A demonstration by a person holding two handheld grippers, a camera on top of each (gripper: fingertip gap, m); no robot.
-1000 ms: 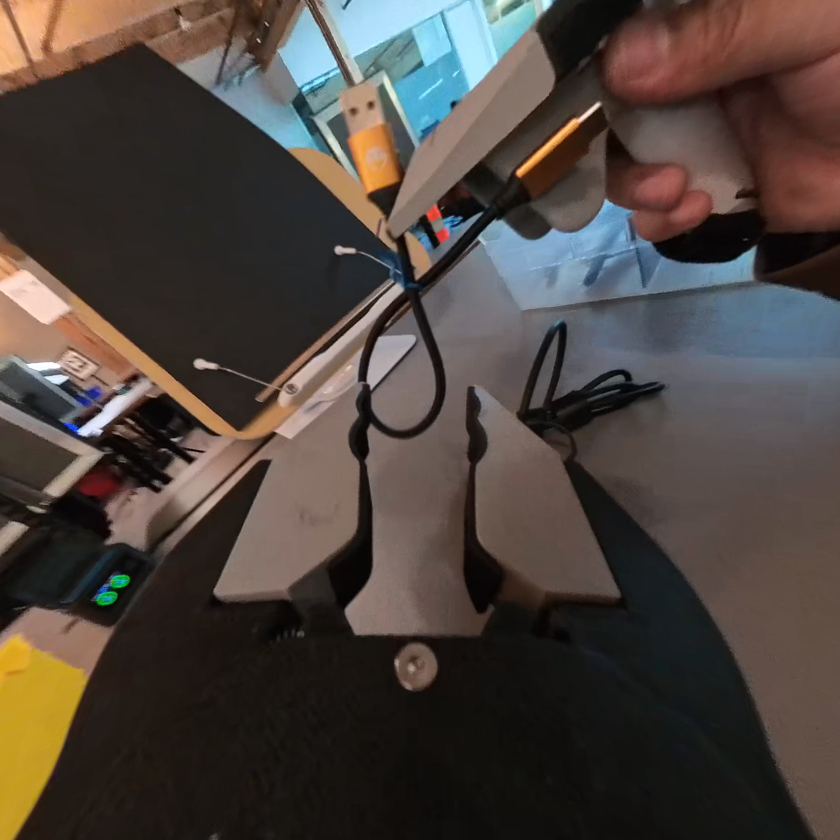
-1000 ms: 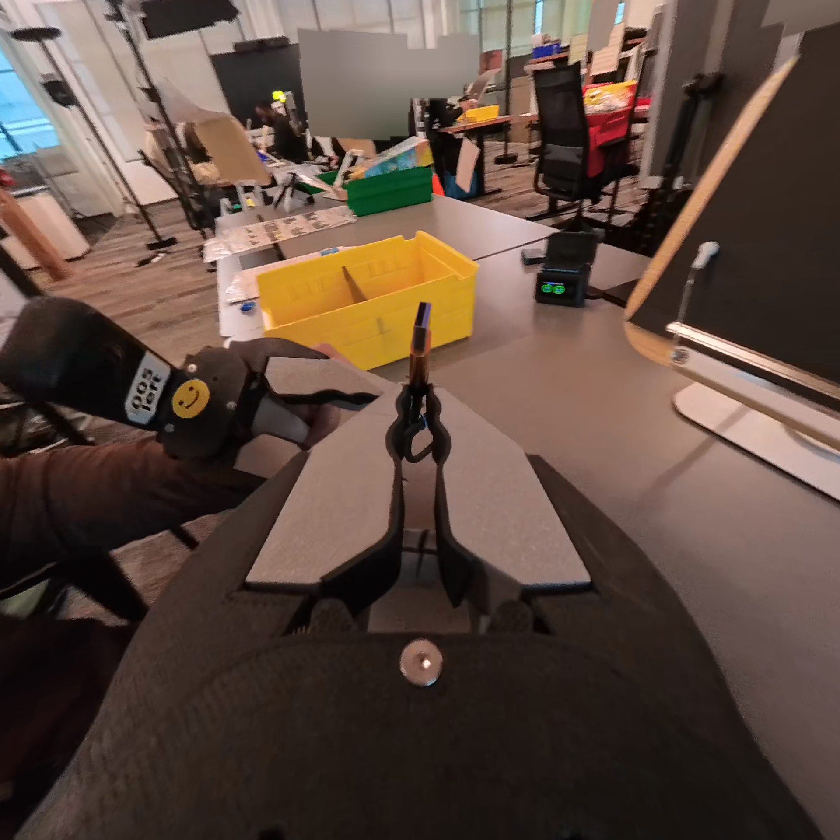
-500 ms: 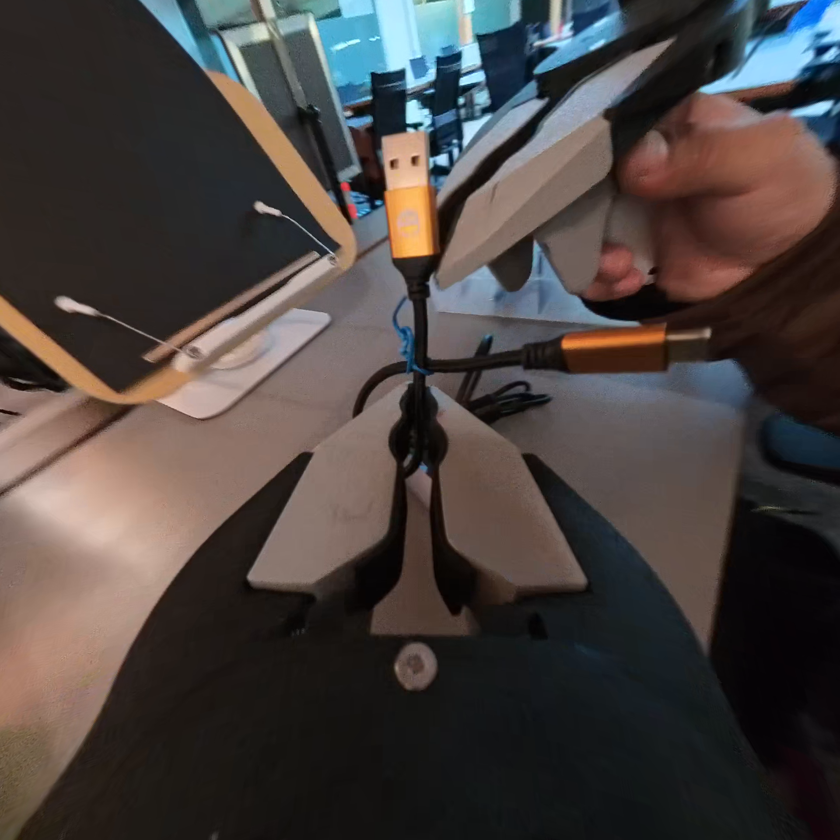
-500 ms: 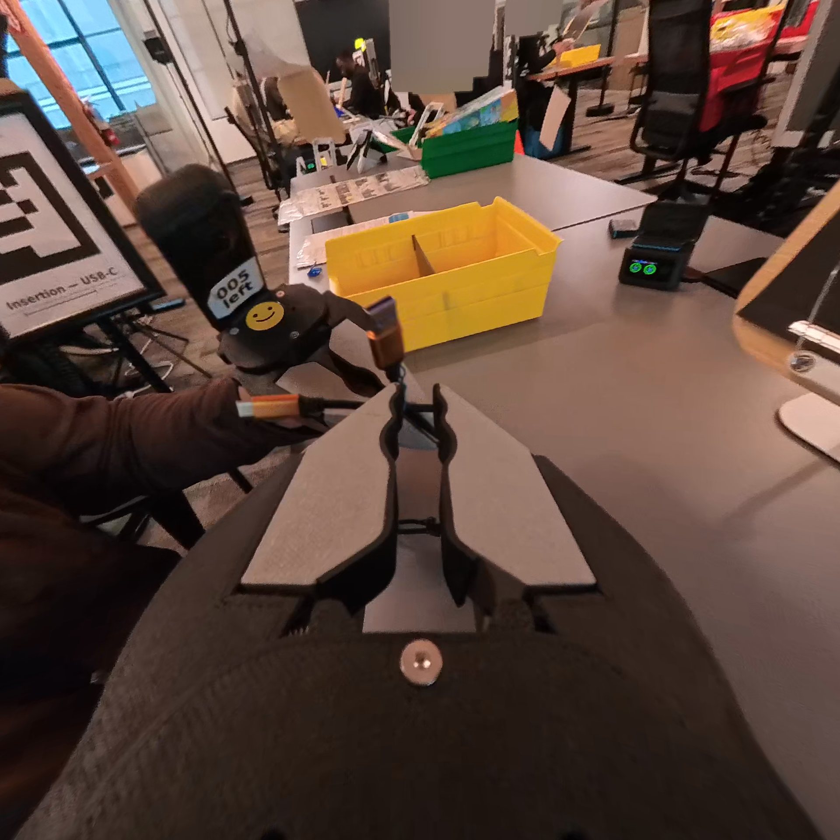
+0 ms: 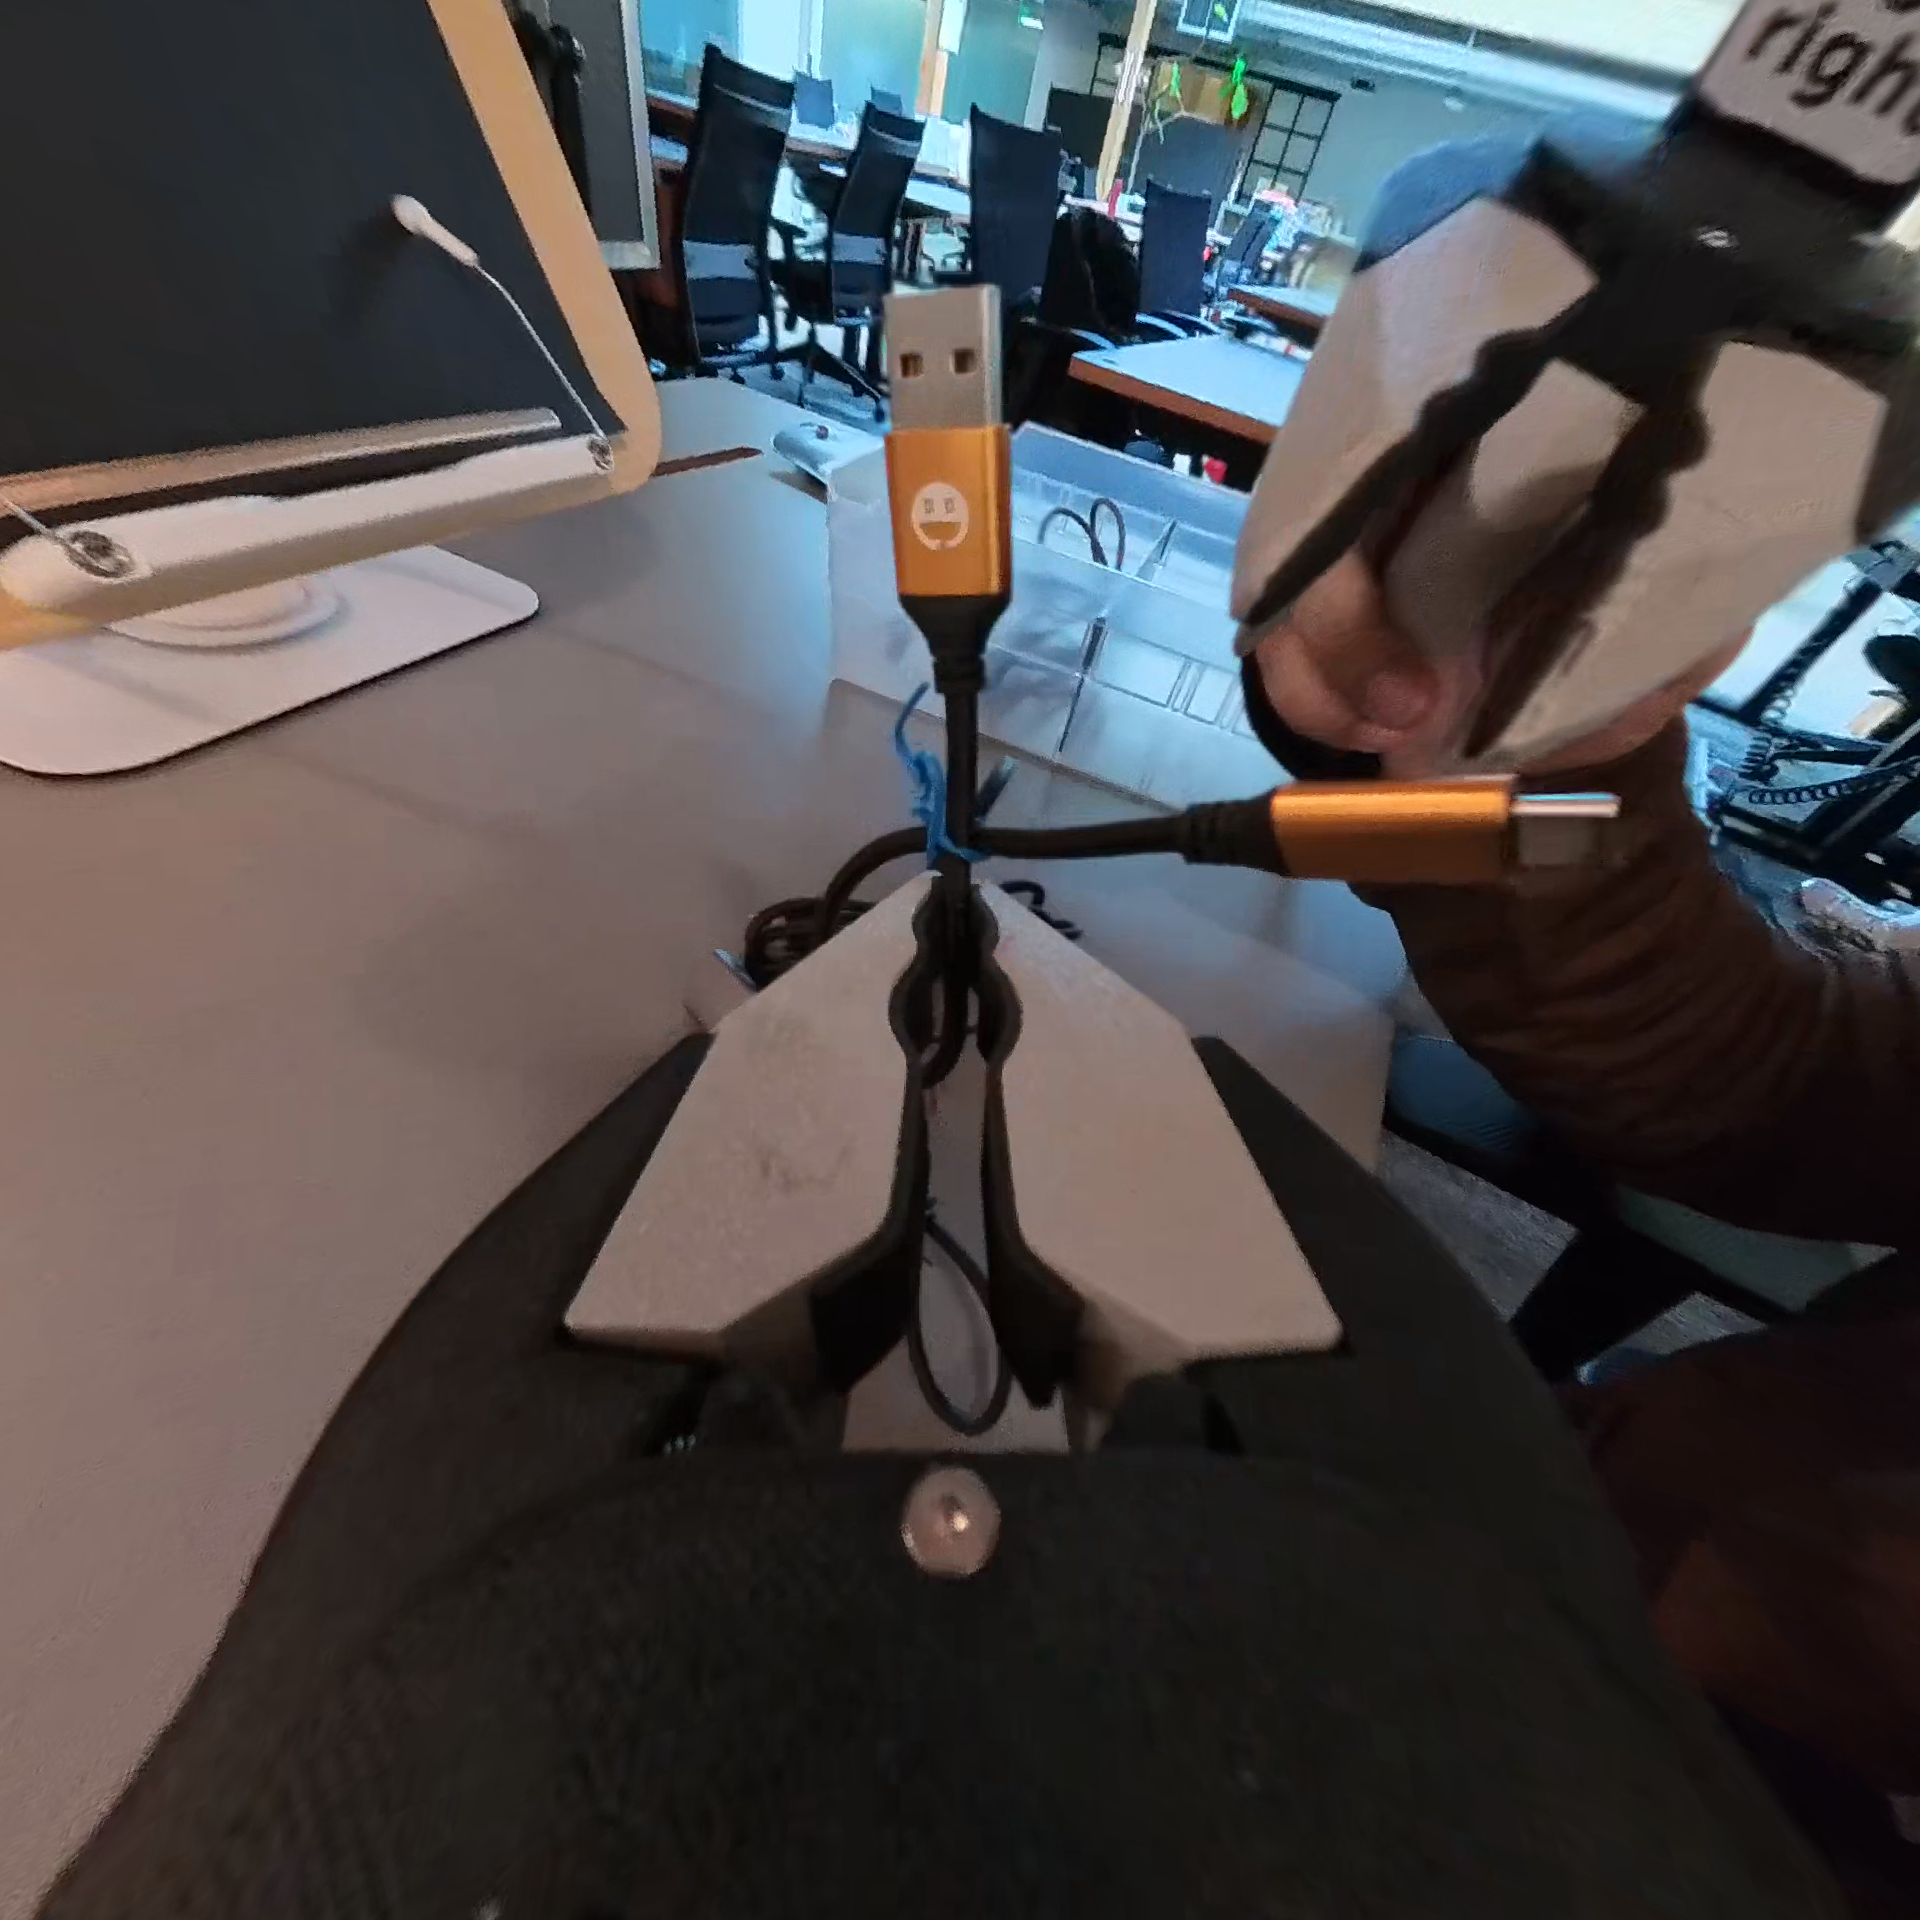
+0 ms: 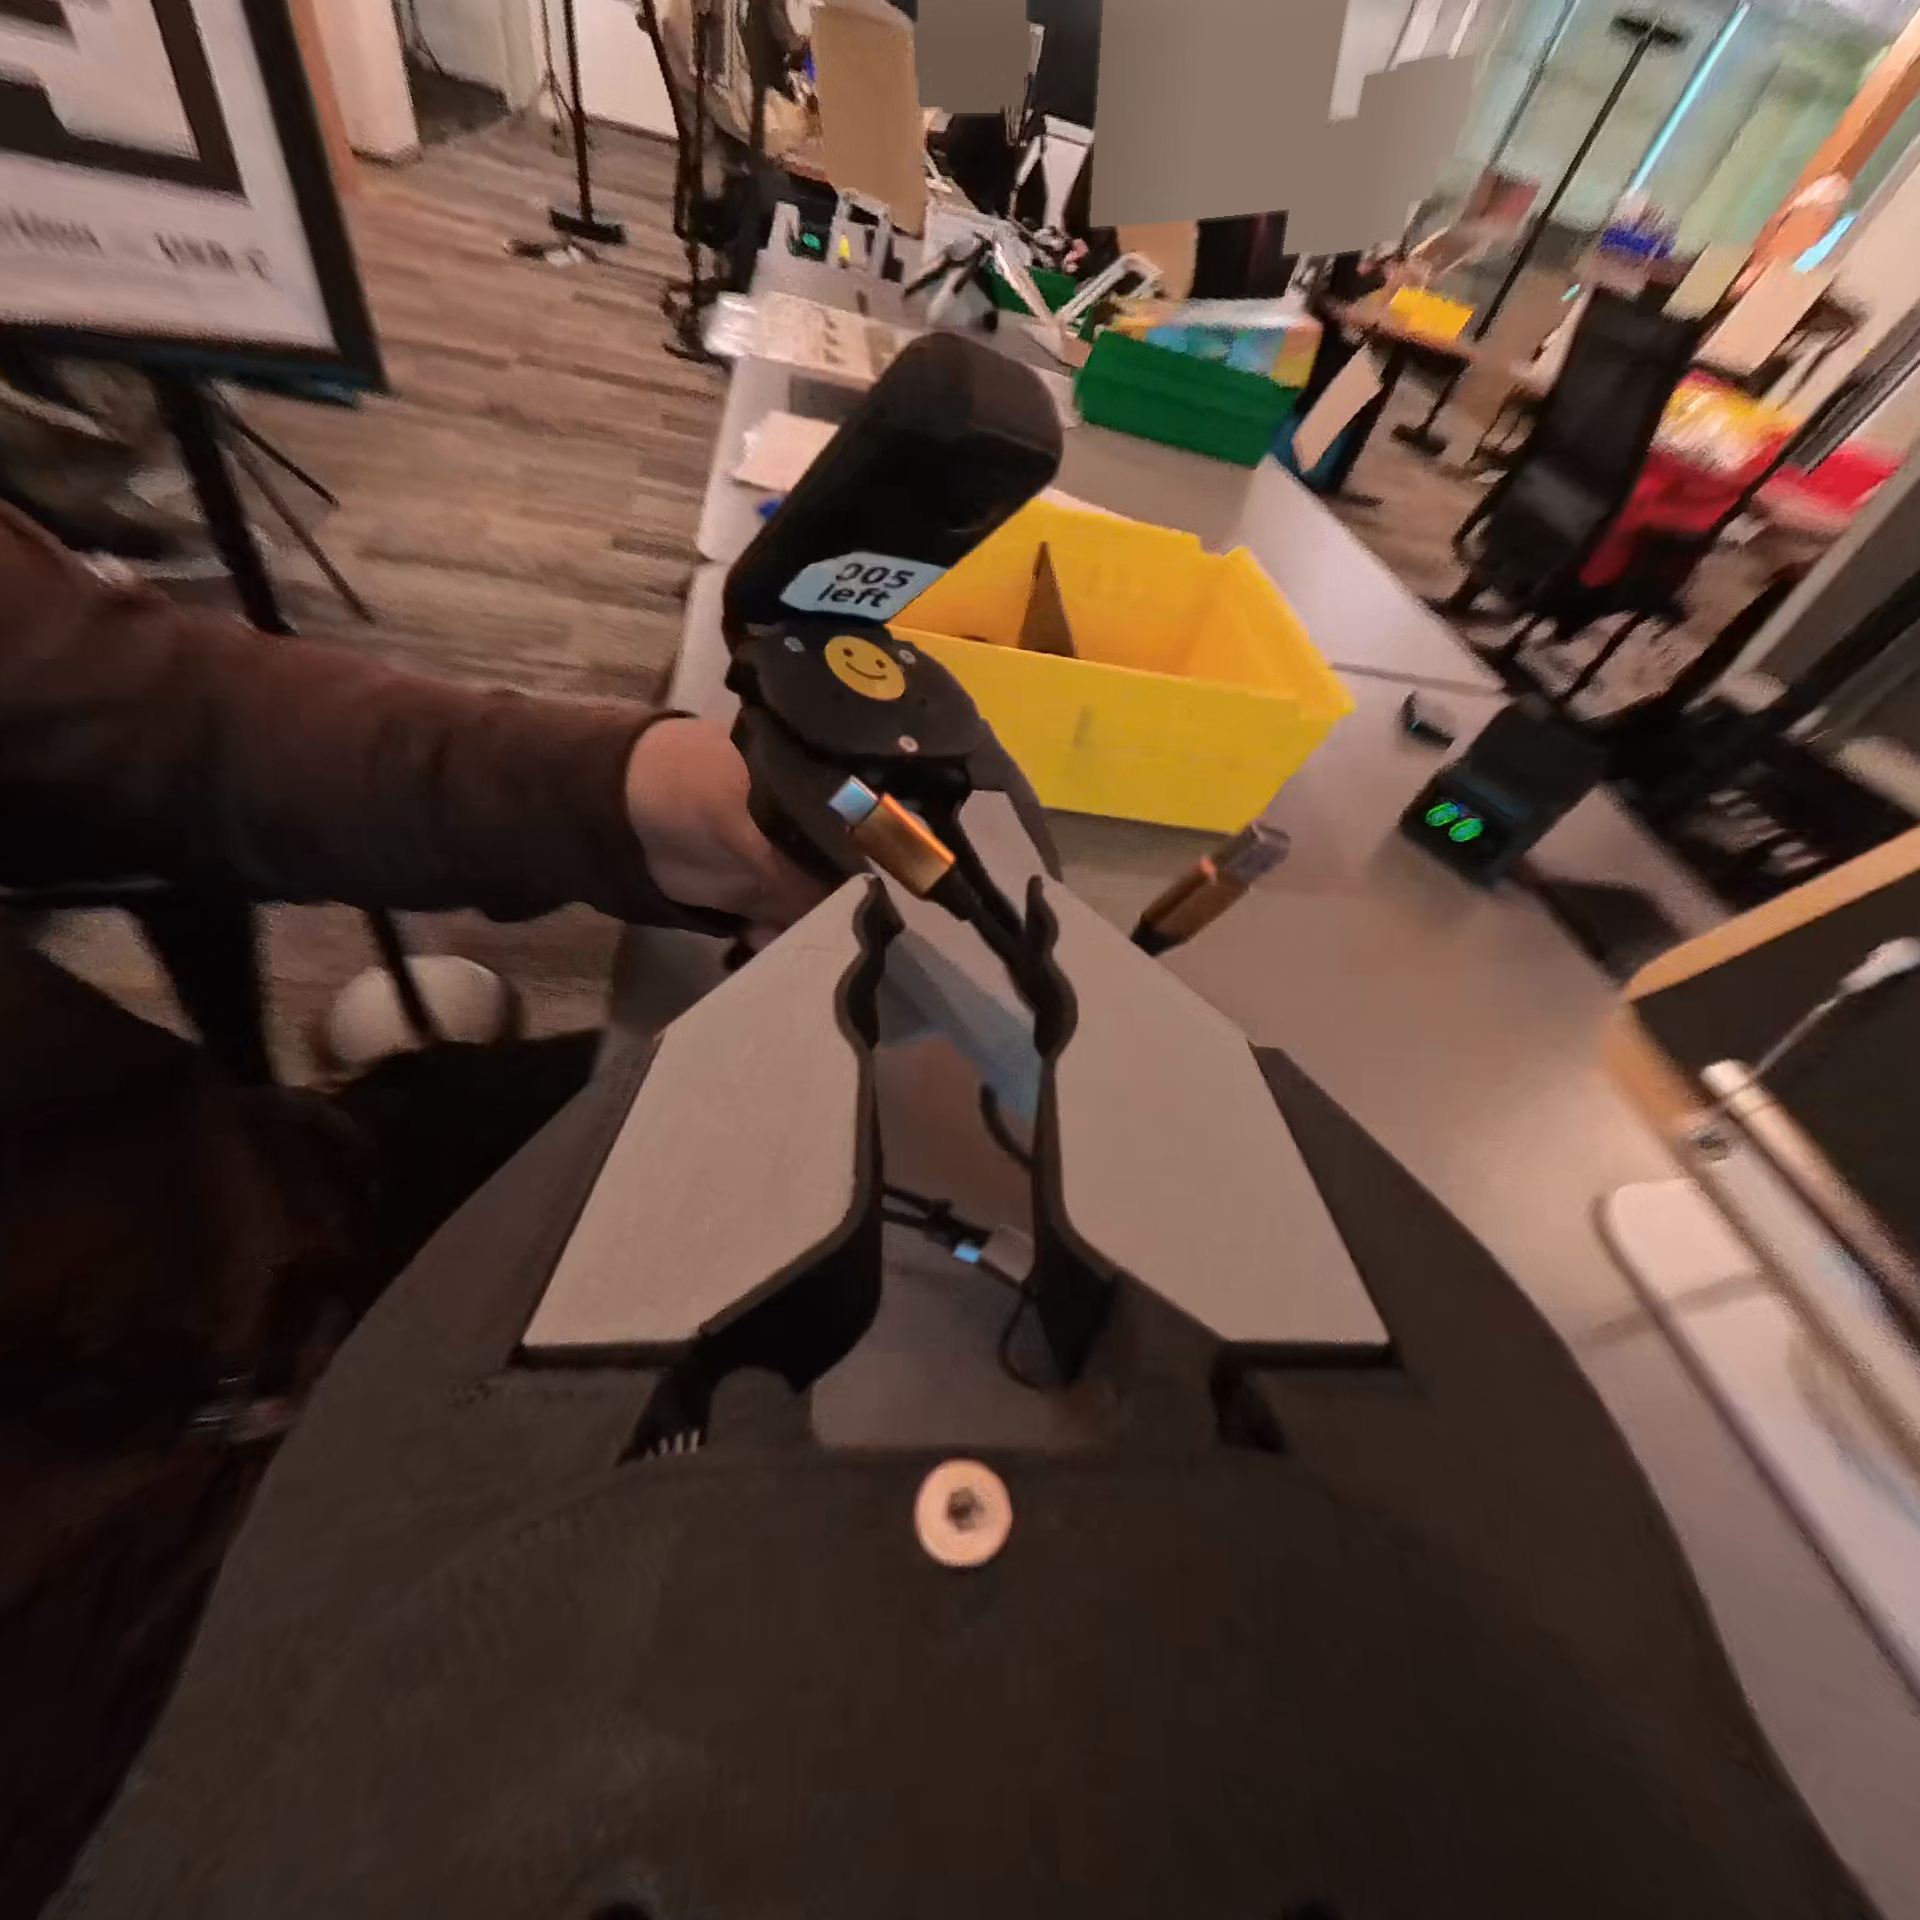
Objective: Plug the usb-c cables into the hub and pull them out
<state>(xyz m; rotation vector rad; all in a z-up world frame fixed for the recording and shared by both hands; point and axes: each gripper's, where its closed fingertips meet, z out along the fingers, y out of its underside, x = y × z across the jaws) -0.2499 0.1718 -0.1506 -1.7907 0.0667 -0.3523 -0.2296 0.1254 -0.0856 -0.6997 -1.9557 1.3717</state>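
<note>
Left wrist view: the left gripper (image 5: 951,935) pinches the black cable (image 5: 961,769), its USB-C plug (image 5: 1444,831) jutting sideways toward the right gripper (image 5: 1455,520). That nearer gripper stands parted, empty, just above the plug.

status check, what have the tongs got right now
Left tongs shut on black cable with orange plugs, USB-A plug upright. Right tongs open, at the USB-C plug. No hub in view.

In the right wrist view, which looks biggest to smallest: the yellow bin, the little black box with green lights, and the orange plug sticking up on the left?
1. Yellow bin, clearly the largest.
2. Black box with green lights.
3. Orange plug, smallest, though close to the box.

The plug sits nearer the camera than the other two, so it is really smaller than it appears here.
</note>
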